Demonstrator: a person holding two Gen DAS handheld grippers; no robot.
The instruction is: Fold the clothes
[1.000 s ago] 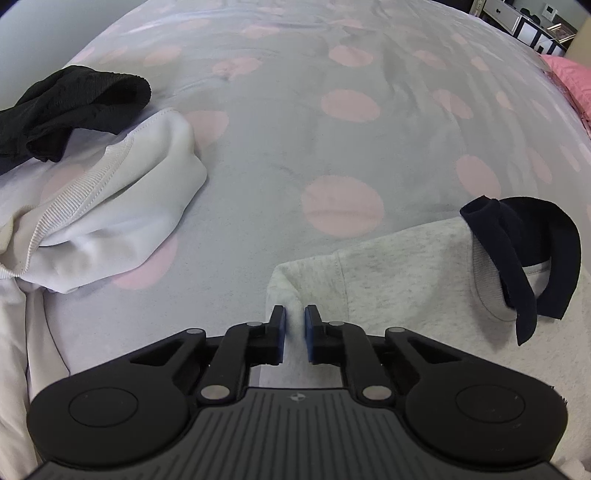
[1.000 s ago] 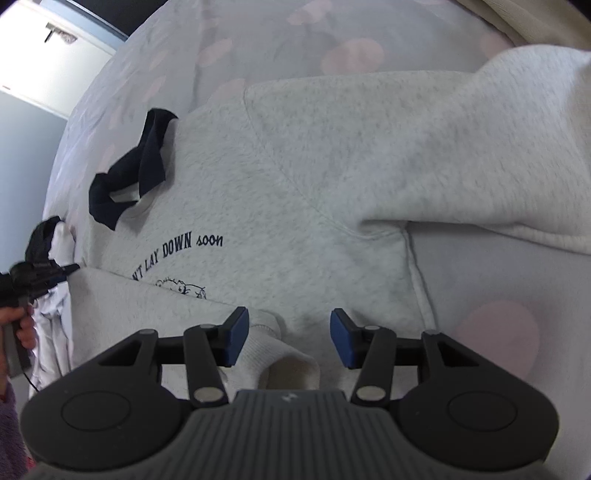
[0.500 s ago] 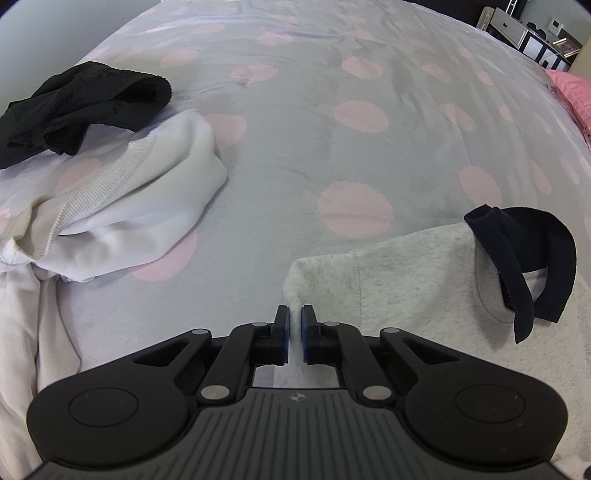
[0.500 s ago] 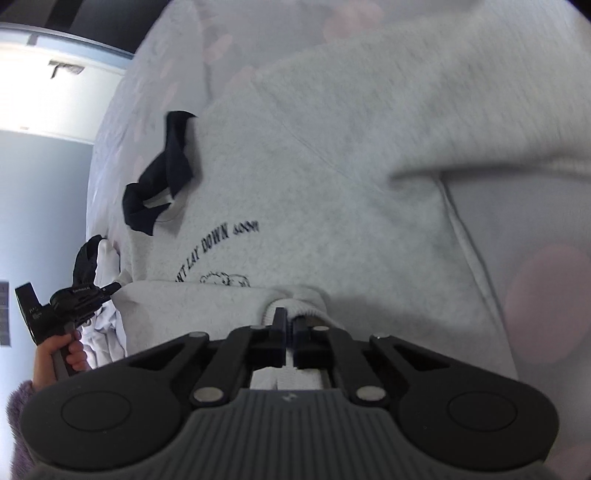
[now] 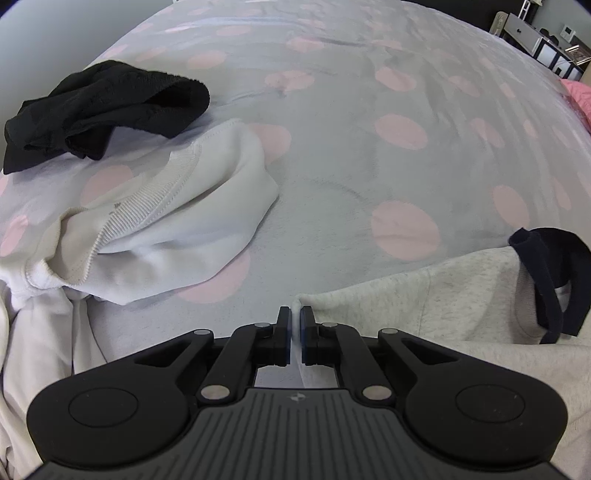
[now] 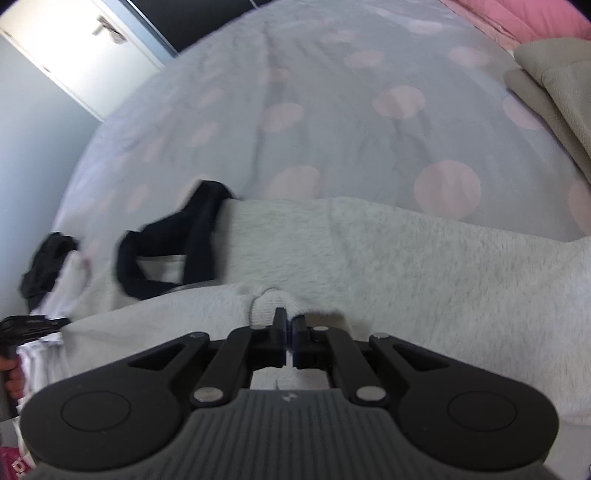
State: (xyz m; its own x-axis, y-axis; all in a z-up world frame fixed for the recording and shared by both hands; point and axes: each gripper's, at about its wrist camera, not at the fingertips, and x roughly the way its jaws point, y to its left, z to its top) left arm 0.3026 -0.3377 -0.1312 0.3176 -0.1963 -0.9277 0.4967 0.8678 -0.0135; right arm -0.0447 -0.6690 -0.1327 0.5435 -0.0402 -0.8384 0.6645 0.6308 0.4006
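Note:
A light grey sweatshirt (image 5: 461, 299) with a dark navy collar (image 5: 550, 280) lies on the dotted bedspread (image 5: 351, 147). My left gripper (image 5: 294, 317) is shut on a thin edge of its fabric, at the garment's left corner. In the right wrist view the same sweatshirt (image 6: 424, 266) is doubled over, its navy collar (image 6: 177, 251) to the left. My right gripper (image 6: 289, 325) is shut on a bunched ribbed edge of the sweatshirt. The left gripper (image 6: 29, 325) shows at the far left edge there, in a person's hand (image 6: 13, 376).
A crumpled white garment (image 5: 159, 225) lies to the left, with a black garment (image 5: 103, 110) behind it. Pink bedding (image 6: 517, 26) and a beige folded cloth (image 6: 554, 81) sit at the far right. Furniture (image 5: 535, 37) stands beyond the bed.
My right gripper went from open to shut on the sweatshirt's ribbed edge and carried it up over the printed chest, which is now hidden. The left gripper shut on the corner and pulled it along.

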